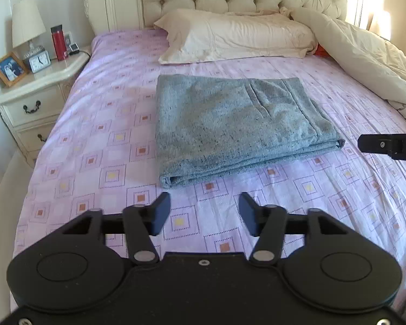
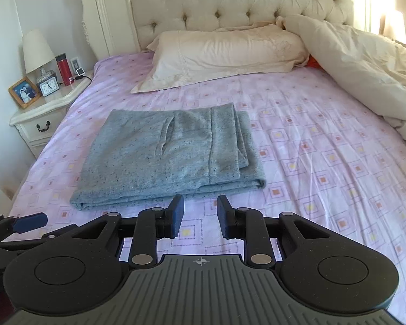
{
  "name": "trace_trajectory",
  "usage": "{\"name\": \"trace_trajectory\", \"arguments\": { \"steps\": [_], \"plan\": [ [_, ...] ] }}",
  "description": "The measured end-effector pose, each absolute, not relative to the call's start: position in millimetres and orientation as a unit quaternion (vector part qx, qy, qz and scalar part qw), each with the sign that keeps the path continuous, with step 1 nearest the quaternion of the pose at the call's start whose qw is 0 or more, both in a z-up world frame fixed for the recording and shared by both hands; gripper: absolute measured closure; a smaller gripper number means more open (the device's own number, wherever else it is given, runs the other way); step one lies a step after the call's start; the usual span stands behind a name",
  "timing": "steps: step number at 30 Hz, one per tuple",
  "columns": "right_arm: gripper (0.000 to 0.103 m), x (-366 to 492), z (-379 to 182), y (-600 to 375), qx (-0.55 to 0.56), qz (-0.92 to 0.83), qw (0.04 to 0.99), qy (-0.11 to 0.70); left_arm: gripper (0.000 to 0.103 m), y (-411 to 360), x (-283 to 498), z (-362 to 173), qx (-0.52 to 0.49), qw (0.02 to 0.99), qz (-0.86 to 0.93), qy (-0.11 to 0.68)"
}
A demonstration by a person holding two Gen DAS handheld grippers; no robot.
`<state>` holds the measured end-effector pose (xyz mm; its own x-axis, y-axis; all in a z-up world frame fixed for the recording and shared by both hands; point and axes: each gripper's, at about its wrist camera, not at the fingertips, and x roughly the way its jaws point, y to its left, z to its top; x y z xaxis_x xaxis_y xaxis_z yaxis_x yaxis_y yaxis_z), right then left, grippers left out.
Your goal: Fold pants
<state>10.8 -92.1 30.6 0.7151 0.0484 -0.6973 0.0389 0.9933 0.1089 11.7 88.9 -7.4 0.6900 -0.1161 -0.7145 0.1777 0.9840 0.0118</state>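
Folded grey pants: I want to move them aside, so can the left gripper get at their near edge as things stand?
Probably yes. The left gripper is open and empty, just short of the pants, with only bare sheet between. The right gripper stays off to the side.

Left tongs [image 1: 204, 205] gape empty; right tongs [image 2: 200, 208] too

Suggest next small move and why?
Probably pull both tools back clear of the bed: the pants already lie in a neat layered rectangle on the sheet, and the left tool and right tool are open, empty, short of the cloth.
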Motion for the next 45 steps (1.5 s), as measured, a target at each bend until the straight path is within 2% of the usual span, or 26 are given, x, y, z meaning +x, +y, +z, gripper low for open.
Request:
{"name": "trace_trajectory", "arguments": {
  "steps": [13, 45],
  "plan": [
    [0.077, 9.5, 23.7, -93.7, 0.064, -0.023, 0.925, 0.375, 0.039, 104.7, 17.8, -13.4, -0.018, 0.914, -0.068, 0.4],
    [0.077, 14.0, 18.6, -91.1, 0.053, -0.018, 0.919, 0.39, 0.039, 102.5, 20.6, -16.7, -0.016, 0.911, -0.073, 0.404]
  ]
}}
